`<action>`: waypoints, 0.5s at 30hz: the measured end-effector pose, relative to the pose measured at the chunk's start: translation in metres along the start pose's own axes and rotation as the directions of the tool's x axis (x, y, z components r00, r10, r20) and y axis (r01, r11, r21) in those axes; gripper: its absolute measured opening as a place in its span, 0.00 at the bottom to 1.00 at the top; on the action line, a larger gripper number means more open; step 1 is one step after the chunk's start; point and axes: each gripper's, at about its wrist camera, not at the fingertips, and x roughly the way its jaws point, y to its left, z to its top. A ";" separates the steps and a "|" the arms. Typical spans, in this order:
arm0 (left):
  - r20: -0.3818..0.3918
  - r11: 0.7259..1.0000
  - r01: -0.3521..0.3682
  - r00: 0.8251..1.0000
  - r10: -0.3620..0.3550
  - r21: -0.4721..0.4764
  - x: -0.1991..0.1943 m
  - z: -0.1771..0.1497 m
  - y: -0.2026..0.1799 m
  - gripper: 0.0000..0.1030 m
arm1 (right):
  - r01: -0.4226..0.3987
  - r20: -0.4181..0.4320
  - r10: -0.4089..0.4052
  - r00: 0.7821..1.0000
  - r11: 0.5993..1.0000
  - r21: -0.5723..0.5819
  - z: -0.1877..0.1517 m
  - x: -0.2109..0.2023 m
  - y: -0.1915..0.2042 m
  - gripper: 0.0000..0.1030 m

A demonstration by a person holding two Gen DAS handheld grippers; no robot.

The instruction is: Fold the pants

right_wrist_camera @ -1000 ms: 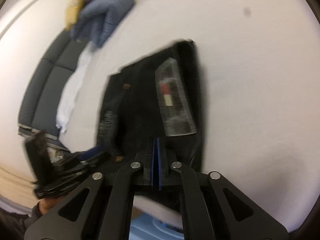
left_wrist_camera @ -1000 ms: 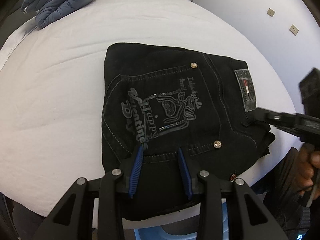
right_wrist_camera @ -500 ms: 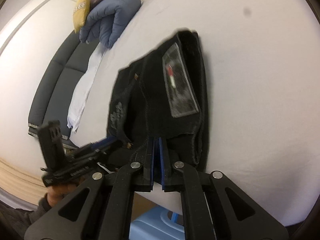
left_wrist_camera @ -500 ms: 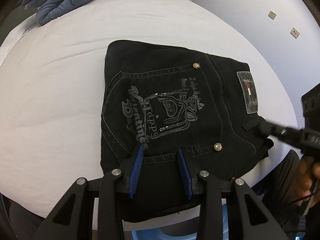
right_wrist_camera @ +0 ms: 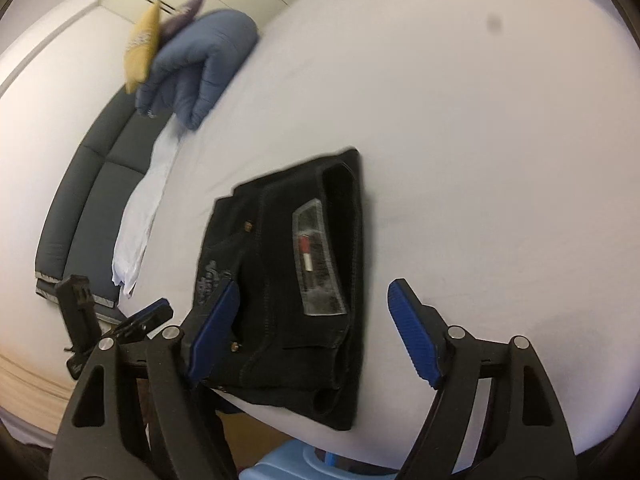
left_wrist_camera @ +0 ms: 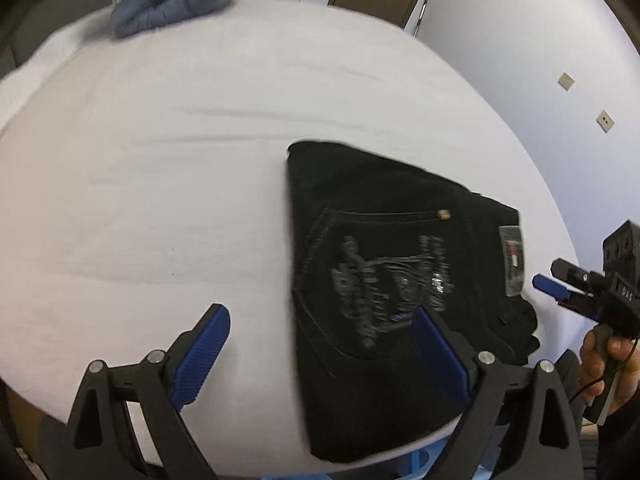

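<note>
Near the front edge of the bed [left_wrist_camera: 200, 128], I am holding my left gripper [left_wrist_camera: 320, 344] spread wide and gripping nothing; its right pad is overlapping the one pair of folded black pants [left_wrist_camera: 400, 240], its left pad is hanging over bare sheet. My right gripper [right_wrist_camera: 316, 320] is gaping wide too, empty, straddling the waistband end with its grey label [right_wrist_camera: 318, 258]. The pants are lying folded at the bed's front edge. One blue quilted jacket [right_wrist_camera: 200, 72] is sitting at the far edge, one yellow cushion [right_wrist_camera: 142, 46] beside it, a dark sofa [right_wrist_camera: 88, 208] beyond.
</note>
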 end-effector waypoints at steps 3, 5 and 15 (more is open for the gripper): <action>-0.054 0.998 0.045 0.997 -0.047 -0.032 0.017 0.007 0.020 0.91 | -0.003 -0.033 0.003 0.999 1.000 0.009 0.004 0.015 -0.006 0.72; -0.084 0.998 0.046 0.995 -0.050 -0.044 0.028 0.014 0.025 0.90 | 0.004 -0.067 -0.002 0.998 1.000 0.026 0.006 0.029 -0.010 0.68; -0.207 0.997 0.066 0.977 -0.054 0.051 0.066 0.020 0.002 0.87 | -0.011 -0.119 0.020 0.993 0.997 0.074 0.024 0.067 -0.015 0.47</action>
